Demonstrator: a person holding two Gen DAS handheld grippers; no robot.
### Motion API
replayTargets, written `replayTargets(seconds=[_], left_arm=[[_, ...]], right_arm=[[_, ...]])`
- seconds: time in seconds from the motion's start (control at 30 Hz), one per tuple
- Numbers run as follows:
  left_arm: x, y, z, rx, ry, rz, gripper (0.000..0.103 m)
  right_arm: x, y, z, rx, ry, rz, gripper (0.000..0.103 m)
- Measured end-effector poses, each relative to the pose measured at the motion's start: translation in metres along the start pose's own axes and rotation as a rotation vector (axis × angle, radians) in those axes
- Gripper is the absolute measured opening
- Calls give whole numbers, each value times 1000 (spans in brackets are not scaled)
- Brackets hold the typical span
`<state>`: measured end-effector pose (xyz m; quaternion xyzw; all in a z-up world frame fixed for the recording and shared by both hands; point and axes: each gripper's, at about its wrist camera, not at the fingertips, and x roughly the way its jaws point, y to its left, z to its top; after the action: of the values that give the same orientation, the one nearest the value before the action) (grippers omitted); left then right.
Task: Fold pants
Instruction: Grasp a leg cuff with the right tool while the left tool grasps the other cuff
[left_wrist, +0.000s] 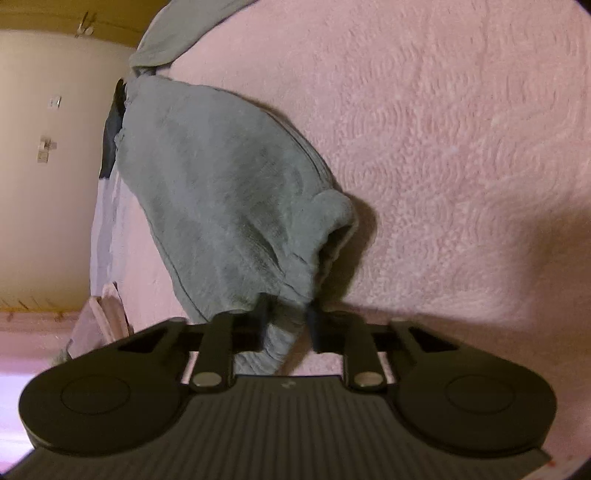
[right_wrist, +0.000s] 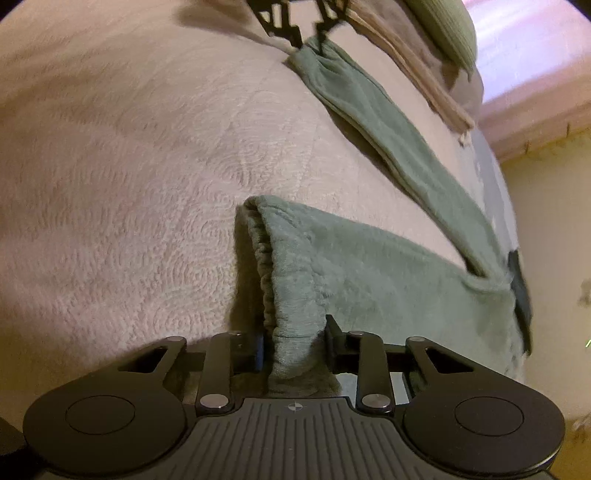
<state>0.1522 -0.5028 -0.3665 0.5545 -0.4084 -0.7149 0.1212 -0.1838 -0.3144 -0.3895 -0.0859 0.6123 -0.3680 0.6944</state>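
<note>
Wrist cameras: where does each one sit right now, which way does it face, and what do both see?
Left wrist: on the left gripper, looking along its fingers, which pinch green pants above the pink blanket; wall at left.
Right wrist: on the right gripper, fingers clamping the pants' gathered waistband, facing across the blanket; the left gripper shows at top holding a pant leg.
Shared: the pants and the blanket.

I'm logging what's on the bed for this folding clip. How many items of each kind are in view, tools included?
Green fleece pants: 1
Pale textured quilted bedspread: 1
Black two-finger tools: 2, the left tool and the right tool, each shut on the pants
Folded beige and green cloths stacked at the far bed edge: 1 pile, count unclear
Total: 5
</note>
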Motion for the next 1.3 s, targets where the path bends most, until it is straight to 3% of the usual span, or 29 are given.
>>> replayTargets(seconds=[0.17,0.33,0.73,0.97,1.03,1.17,1.27,1.3], left_arm=[[-31,22,3,-67,-19,13,8],[-56,26,5,-56,-31,-1,7],[-102,10,10,-147,-39,19,7],[-128,-7,2,-206,-5,13,6],[-134,-13,1,-233,15,5,0],[-143,-35,-5,-254,63,-56,0],[-145,-32,-2,-335,94,-42,0],[-145,-25,0,-391,106,-27,0]], right_arm=[[-24,-14,12,62,0,45,23],[-44,-16,28,82,-6,81,22],[-92,9,57,155,-56,188,21],[-110,31,64,186,-86,279,21],[-111,34,62,190,-87,292,22],[-106,39,59,175,-86,301,22],[-90,34,58,173,-51,310,25],[-88,34,58,170,-49,311,34]])
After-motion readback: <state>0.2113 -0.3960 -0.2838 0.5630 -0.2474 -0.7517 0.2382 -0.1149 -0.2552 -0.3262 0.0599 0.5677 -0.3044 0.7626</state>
